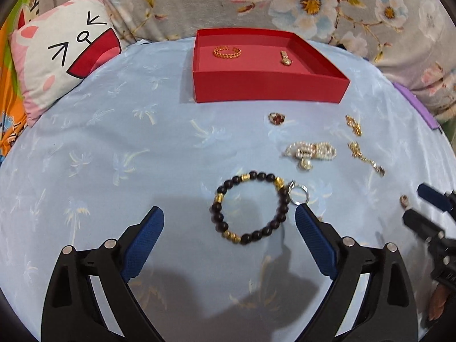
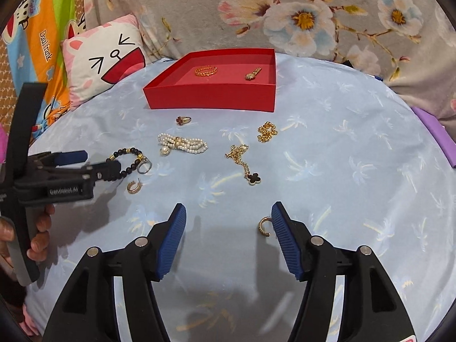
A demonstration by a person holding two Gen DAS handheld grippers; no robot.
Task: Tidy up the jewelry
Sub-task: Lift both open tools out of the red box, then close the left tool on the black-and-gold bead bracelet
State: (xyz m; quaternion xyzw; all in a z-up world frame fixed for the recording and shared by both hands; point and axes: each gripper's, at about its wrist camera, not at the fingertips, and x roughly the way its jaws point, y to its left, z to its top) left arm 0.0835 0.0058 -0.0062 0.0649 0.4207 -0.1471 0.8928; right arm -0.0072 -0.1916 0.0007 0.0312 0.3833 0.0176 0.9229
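A red tray (image 1: 268,88) (image 2: 211,97) at the back holds a gold chain bracelet (image 1: 227,51) (image 2: 205,71) and a small gold watch (image 1: 285,58) (image 2: 252,74). My left gripper (image 1: 229,213) is open, its fingers either side of a black-and-gold bead bracelet (image 1: 250,208) (image 2: 125,159) with a silver ring (image 1: 299,193) beside it. My right gripper (image 2: 228,213) is open and empty; a gold hoop earring (image 2: 265,226) lies by its right finger. A red-stone ring (image 2: 183,120), a pearl bracelet (image 2: 182,144), a clover necklace (image 2: 243,162), a gold chain (image 2: 266,132) and another earring (image 2: 133,186) lie loose.
The jewelry lies on a light blue cloth (image 2: 342,171) with palm prints. A cartoon pillow (image 1: 57,59) sits at the back left, a floral blanket (image 2: 285,14) behind the tray, and a purple edge (image 2: 439,139) at the right.
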